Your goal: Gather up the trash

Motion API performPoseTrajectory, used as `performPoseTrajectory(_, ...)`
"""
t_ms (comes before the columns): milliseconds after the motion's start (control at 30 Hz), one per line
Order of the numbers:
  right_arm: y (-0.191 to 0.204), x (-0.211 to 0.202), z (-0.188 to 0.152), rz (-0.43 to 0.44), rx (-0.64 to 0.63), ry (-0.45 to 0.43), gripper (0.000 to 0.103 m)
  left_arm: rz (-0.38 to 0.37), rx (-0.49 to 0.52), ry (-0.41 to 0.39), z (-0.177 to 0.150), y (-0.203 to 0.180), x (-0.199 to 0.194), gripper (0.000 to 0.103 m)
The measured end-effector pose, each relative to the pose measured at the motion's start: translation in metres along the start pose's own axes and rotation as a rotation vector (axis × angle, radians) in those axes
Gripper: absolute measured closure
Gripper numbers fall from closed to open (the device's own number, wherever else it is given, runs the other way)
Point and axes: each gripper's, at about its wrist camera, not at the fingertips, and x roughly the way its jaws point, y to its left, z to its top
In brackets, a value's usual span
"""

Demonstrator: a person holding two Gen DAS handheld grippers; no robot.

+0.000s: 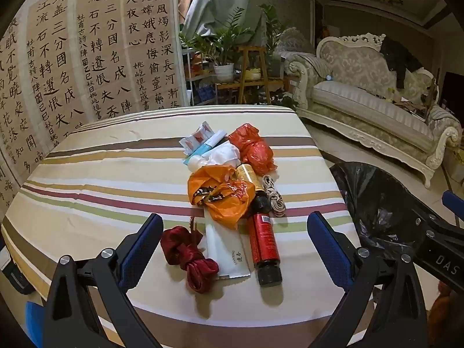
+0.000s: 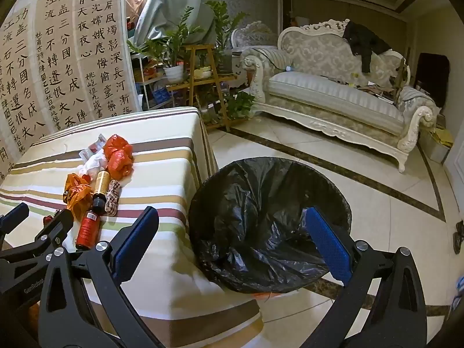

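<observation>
A pile of trash lies on the striped table [image 1: 87,174]: a dark red ribbon [image 1: 188,255], a white sachet [image 1: 229,252], a red bottle [image 1: 264,240], an orange bag [image 1: 220,194], a gold bottle [image 1: 248,174], a string bundle [image 1: 274,195], a red-orange bag [image 1: 255,148], white tissue and small packets [image 1: 200,137]. My left gripper [image 1: 235,232] is open and empty just before the ribbon and red bottle. My right gripper [image 2: 232,226] is open and empty over the black-lined bin [image 2: 261,203] at the table's right side. The bin also shows in the left wrist view [image 1: 374,203].
Calligraphy sheets [image 1: 87,58] hang behind the table. Plants on a wooden stand [image 1: 252,66] sit at the back. An ornate sofa [image 1: 371,98] stands to the right on a tiled floor [image 2: 319,150].
</observation>
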Motion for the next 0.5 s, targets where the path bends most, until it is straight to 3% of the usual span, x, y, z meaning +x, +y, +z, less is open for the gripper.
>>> performPoseTrajectory(500,-0.009,0.009,-0.004,-0.009,-0.001,0.003,0.004,0.002,0.023,0.004,-0.001,-0.01,0.0,0.006)
